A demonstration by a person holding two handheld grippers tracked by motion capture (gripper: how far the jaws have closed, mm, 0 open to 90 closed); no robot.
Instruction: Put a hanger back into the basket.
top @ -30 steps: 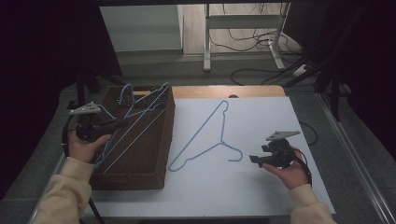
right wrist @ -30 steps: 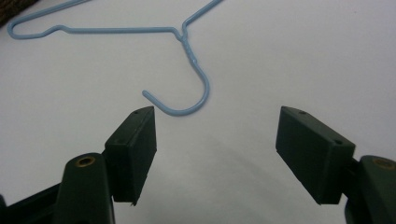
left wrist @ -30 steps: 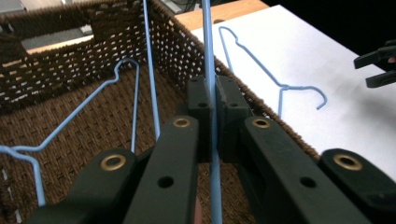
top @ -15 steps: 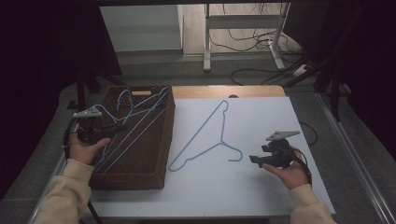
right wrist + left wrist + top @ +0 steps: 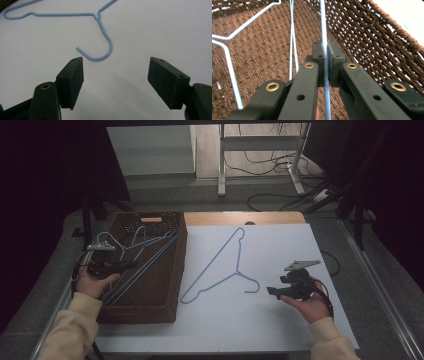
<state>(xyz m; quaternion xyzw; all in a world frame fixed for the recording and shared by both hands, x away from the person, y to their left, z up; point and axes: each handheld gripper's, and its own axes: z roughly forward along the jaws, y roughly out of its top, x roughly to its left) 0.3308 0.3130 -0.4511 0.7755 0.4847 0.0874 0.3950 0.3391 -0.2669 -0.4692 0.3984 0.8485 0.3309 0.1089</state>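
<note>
Hangers of blue wire are what we work with: we count one lying flat on the white table (image 5: 280,330), the table hanger (image 5: 220,270), and a bundle in the brown wicker basket (image 5: 172,270) at the table's left side. In the basket the wires cross and overlap, so we cannot settle the number; at least two hooks show at its far left. Our left gripper (image 5: 131,265) reaches into the basket with its jaws pressed together on one thin wire, the held hanger (image 5: 323,30), which runs straight up between the pads; its lower end is cut off by the frame edge. Our right gripper (image 5: 115,82) hovers above the table with its jaws spread wide and nothing between them, the table hanger's hook just ahead of the pads.
</note>
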